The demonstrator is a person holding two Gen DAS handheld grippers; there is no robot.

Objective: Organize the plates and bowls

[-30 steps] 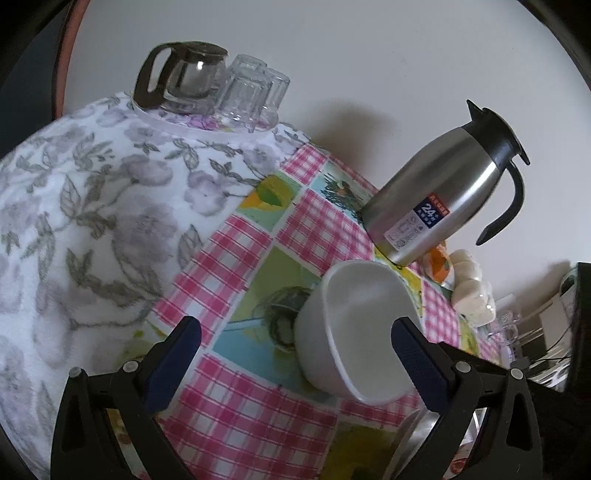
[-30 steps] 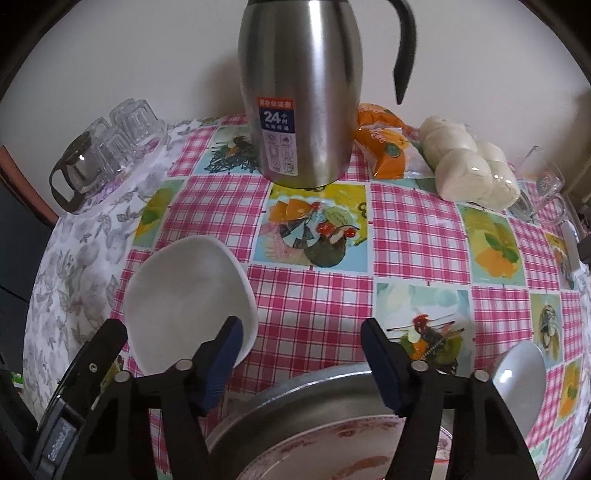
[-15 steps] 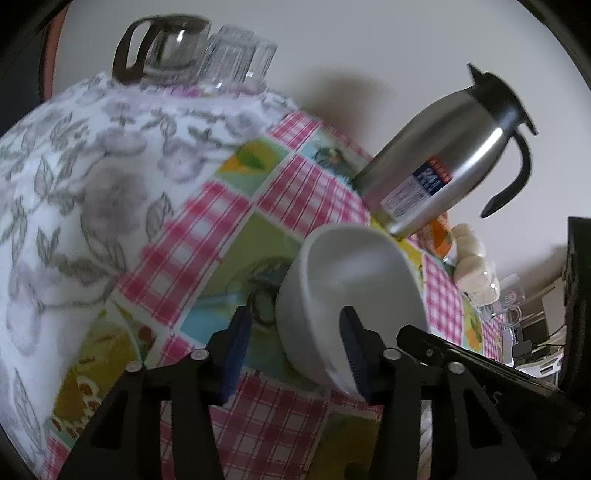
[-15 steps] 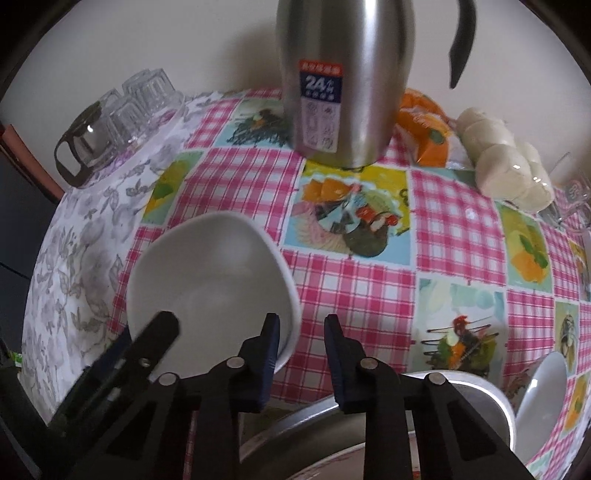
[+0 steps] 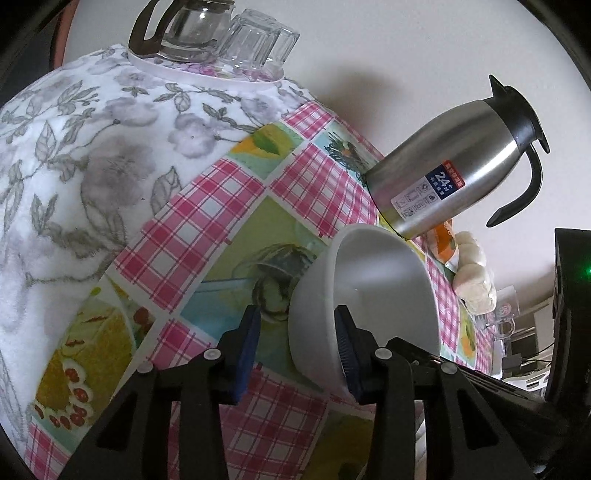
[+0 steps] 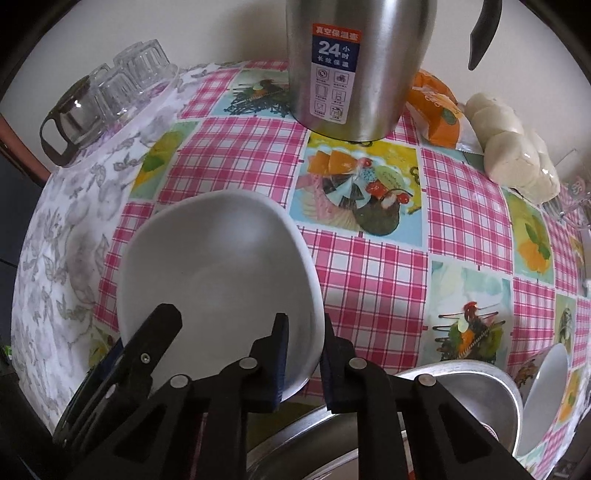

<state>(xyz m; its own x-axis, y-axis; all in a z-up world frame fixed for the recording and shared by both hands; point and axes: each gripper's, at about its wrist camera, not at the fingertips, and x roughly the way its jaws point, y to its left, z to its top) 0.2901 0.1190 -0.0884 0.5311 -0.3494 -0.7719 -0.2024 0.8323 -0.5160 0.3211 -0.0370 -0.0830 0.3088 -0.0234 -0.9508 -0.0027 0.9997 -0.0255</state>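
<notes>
A white bowl (image 5: 380,288) (image 6: 214,266) sits tilted on the checked tablecloth, and both grippers are at it. My left gripper (image 5: 297,321) straddles the bowl's near wall. One pad lies inside against the wall, the other stands outside with a small gap, and the jaws are closing. That gripper's black finger (image 6: 147,339) shows over the bowl's left side in the right wrist view. My right gripper (image 6: 303,332) is shut on the bowl's right rim, one pad inside and one outside. A metal basin (image 6: 461,376) lies just below it.
A steel thermos jug (image 5: 454,173) (image 6: 354,66) stands behind the bowl. At the back left stand a glass pot and upturned glasses (image 5: 221,33) (image 6: 110,88). White buns (image 6: 517,147) and an orange packet (image 6: 439,110) lie at the back right. Another white bowl (image 6: 543,391) leans by the basin.
Both grippers have come down onto the bowl. The left jaws narrowed from spanning the whole bowl to straddling one wall. The right jaws shut on the rim.
</notes>
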